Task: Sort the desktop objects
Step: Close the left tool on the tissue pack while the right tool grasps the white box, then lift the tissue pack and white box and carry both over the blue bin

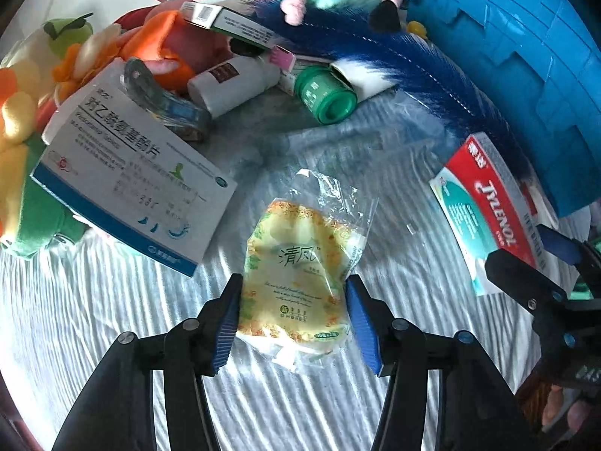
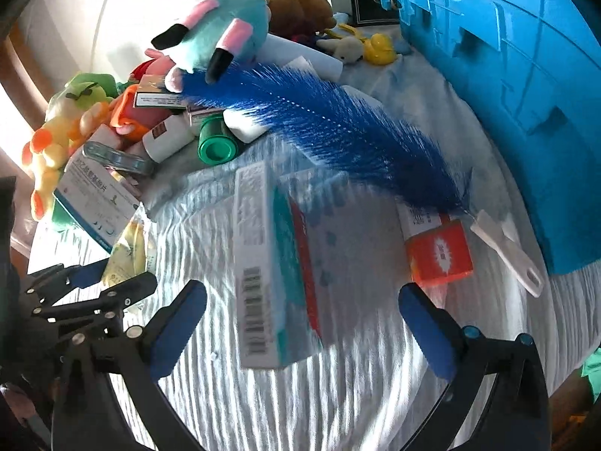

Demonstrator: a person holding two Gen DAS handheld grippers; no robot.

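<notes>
Left wrist view: the left gripper point(image 1: 293, 323) pinches a crinkly plastic tissue packet point(image 1: 296, 274) between ribbed blue pads, its long axis pointing away from the camera, over a rippled white cloth point(image 1: 112, 319).

Right wrist view: the right gripper point(image 2: 300, 330) gapes wide around a glossy cardboard Tylenol box point(image 2: 270, 267), lengthwise between the fingers. A bristly blue brush point(image 2: 338, 127) lies diagonally beyond.
</notes>
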